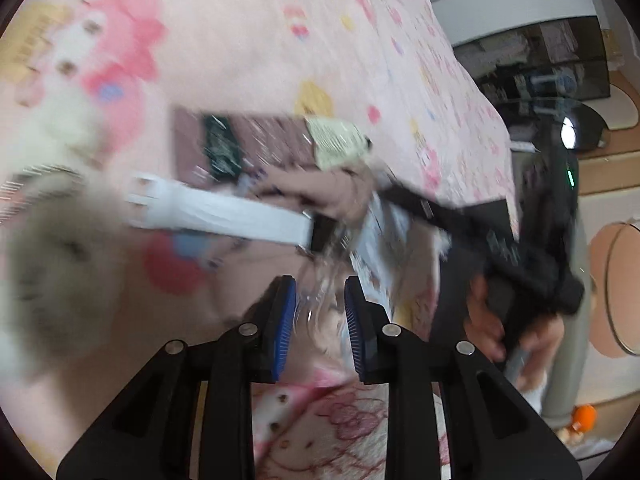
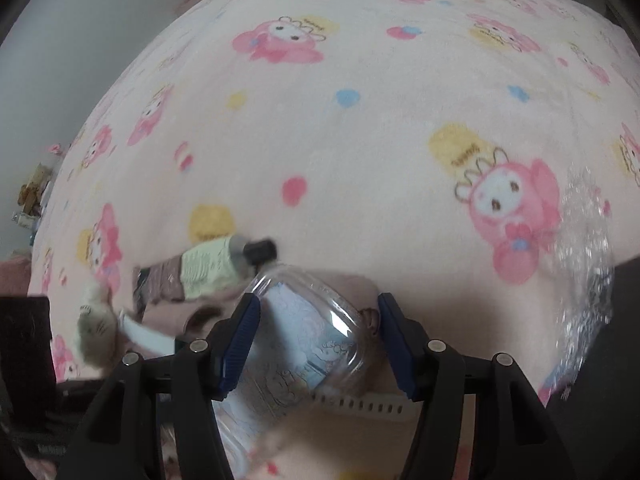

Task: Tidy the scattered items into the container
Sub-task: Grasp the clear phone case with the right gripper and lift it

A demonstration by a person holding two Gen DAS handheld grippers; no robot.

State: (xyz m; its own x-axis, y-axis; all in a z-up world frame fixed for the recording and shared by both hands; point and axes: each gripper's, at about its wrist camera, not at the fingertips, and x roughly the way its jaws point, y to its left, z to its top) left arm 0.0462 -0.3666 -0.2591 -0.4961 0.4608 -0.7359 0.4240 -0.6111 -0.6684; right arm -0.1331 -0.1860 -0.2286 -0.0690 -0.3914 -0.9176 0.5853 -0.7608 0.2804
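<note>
**Fingers poised over a soft pile on the bed**

The fingers of the left gripper [image 1: 320,320] stand slightly apart with crinkled clear film [image 1: 316,300] between the blue pads; whether they pinch it I cannot tell, the view being smeared. The right gripper [image 2: 318,340] has its fingers spread wide around a clear box [image 2: 304,320], neither pad touching it.

The scattered things lie near the grippers on the pink bed [image 2: 320,120]: one white belt [image 1: 224,216], one pale tube [image 2: 212,262] with a black cap, one dark flat packet [image 1: 240,148], one plush toy [image 2: 96,332] at the left, and one clear box. A sheet of clear film [image 2: 584,280] hangs at the right edge. Which item serves as the container is unclear; the box seems likeliest.

Risks, as I judge them: the box looks smooth and tilted, so a closing grip may squirt it sideways or crush it. The film could drag loose items off the soft blanket. The belt lies under the box and may snag it.
</note>
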